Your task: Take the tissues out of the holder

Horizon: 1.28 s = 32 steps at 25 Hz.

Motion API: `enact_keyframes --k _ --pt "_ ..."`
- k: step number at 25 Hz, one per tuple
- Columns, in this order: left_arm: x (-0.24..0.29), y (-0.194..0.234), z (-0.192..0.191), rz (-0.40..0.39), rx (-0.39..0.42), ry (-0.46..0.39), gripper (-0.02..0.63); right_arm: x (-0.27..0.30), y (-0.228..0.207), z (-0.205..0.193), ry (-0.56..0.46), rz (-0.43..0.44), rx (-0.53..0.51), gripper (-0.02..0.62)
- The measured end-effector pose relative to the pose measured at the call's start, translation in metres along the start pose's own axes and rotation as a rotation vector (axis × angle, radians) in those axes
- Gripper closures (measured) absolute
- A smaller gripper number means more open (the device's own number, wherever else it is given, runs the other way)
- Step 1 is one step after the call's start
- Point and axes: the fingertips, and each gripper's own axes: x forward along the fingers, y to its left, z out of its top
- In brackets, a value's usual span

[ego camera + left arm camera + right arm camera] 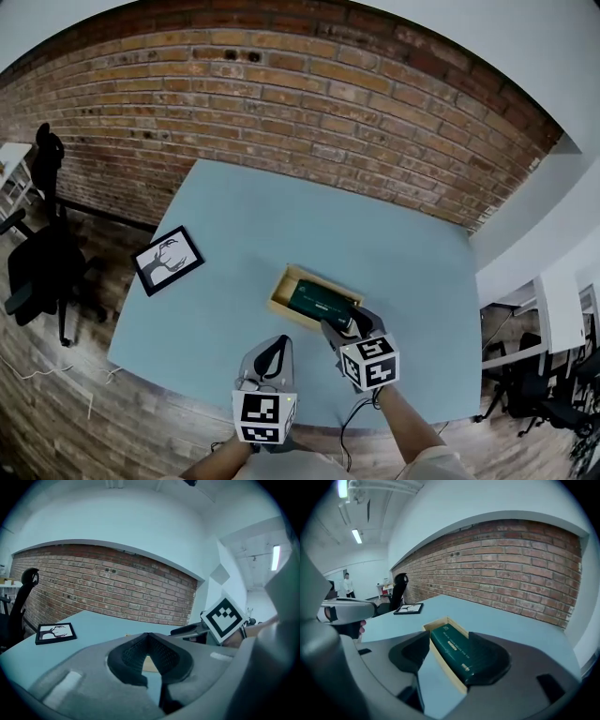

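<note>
Tissue pack (321, 302) lying flat inside wooden holder (281, 292), mid blue table (234, 206), w/ rt gripper (450, 640) spread wide and straddling pack's near end, pads not pressing yet. Most likely to go wrong: closing w/ one pad outside holder wall (seemingly the case on one side, judging by rt gripper view), so pinching wood + pack together and dragging whole holder up or across table. Also possible: catching only soft wrapper at the end, then slipping or crumpling on lift, esp. w/ a snug fit. No bracing of holder for now: left gripper (149, 636) pressed together, empty, hovering near table's front edge, apart from holder. Worth pinning holder first, or lifting slowly. Little danger to picture frame (167, 260), well apart at left.
</note>
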Motion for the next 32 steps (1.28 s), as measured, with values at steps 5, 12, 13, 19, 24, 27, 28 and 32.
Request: enact_keyframes --k 5,12,13,19,24,27,28,32 --pt "0.012 0.008 -0.008 0.031 -0.025 0.012 0.609 0.024 -0.009 0.000 0.053 0.065 -0.086 0.325" --pt "0.033 0.011 -0.018 0.052 -0.035 0.026 0.609 0.052 -0.007 -0.012 0.125 0.180 -0.163 0.284" --pt "0.036 0.011 -0.018 0.054 -0.038 0.026 0.609 0.056 -0.006 -0.013 0.134 0.194 -0.171 0.281" --pt "0.052 0.014 -0.022 0.068 -0.055 0.024 0.609 0.072 -0.008 -0.017 0.177 0.254 -0.229 0.264" --pt "0.058 0.023 -0.029 0.091 -0.075 0.037 0.609 0.079 -0.006 -0.021 0.219 0.300 -0.273 0.258" --pt "0.061 0.029 -0.032 0.105 -0.084 0.039 0.609 0.083 -0.007 -0.027 0.246 0.320 -0.293 0.255" --pt "0.062 0.031 -0.033 0.109 -0.086 0.040 0.609 0.084 -0.008 -0.029 0.254 0.325 -0.298 0.255" --pt "0.065 0.036 -0.036 0.121 -0.086 0.044 0.609 0.088 -0.009 -0.036 0.277 0.341 -0.303 0.255"
